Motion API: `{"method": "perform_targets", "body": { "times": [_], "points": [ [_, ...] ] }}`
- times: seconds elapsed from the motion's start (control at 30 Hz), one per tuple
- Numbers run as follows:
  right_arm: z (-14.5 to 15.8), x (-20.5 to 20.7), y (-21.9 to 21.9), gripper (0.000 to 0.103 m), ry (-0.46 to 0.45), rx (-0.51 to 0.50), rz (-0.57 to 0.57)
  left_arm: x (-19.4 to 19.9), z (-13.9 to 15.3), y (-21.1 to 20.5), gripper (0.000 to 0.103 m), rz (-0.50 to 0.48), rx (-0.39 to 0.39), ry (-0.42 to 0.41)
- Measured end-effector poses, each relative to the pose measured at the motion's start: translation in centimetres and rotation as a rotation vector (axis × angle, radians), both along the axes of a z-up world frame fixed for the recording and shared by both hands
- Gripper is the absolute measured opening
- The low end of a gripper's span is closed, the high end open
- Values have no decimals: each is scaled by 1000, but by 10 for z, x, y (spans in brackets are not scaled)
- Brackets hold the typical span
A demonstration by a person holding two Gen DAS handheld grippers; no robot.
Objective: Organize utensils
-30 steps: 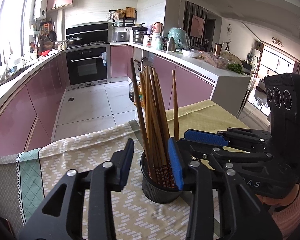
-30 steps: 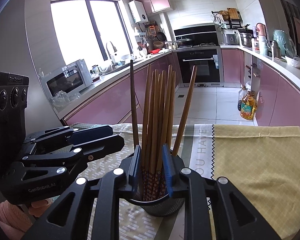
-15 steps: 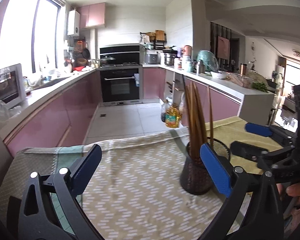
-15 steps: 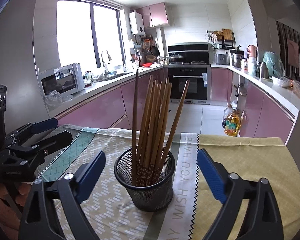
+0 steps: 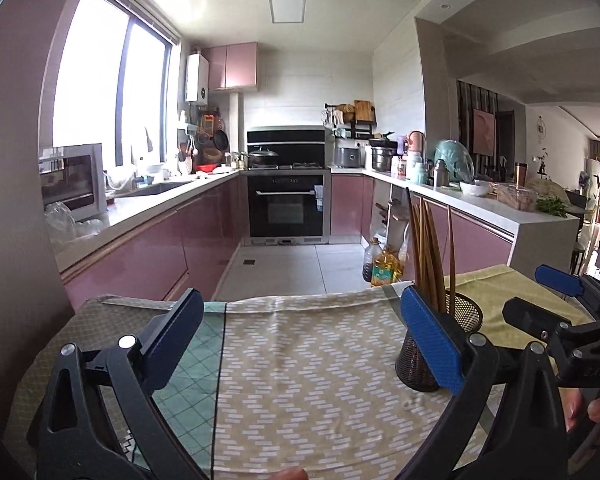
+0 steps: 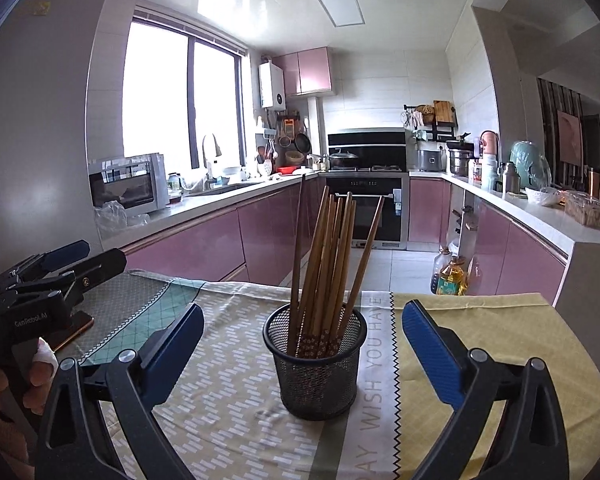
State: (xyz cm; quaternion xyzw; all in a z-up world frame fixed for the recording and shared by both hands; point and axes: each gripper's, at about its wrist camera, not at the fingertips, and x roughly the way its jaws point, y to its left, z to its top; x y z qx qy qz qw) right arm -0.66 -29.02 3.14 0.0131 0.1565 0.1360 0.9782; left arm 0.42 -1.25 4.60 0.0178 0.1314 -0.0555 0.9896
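A black mesh cup (image 6: 316, 364) stands upright on the patterned tablecloth (image 6: 228, 412) with several wooden chopsticks (image 6: 328, 264) standing in it. My right gripper (image 6: 300, 348) is open and empty, drawn back with the cup between and beyond its blue pads. My left gripper (image 5: 300, 344) is open and empty. In the left wrist view the cup (image 5: 416, 356) stands behind my right finger, chopsticks (image 5: 428, 256) rising above it. The left gripper also shows in the right wrist view (image 6: 60, 276), at the left table edge.
A yellow cloth (image 6: 480, 332) covers the table's right part. A flat dark object (image 6: 74, 328) lies under the left gripper. Behind the table are pink kitchen cabinets (image 6: 204, 248), an oven (image 6: 364, 216) and oil bottles (image 6: 450, 276) on the floor.
Both grippers opened wide and drew back from the cup. The left gripper swung left, so the cup now sits at its right. The cup and chopsticks stayed in place.
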Motion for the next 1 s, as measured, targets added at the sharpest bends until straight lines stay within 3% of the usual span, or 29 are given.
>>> {"method": "perform_targets", "body": {
  "times": [0.43, 1.0],
  "points": [
    [9, -24, 4, 96, -57, 1, -11, -32, 6, 10, 97, 49, -29, -52],
    [11, -30, 7, 96, -68, -2, -16, -36, 6, 13, 97, 59, -36, -48]
  ]
}}
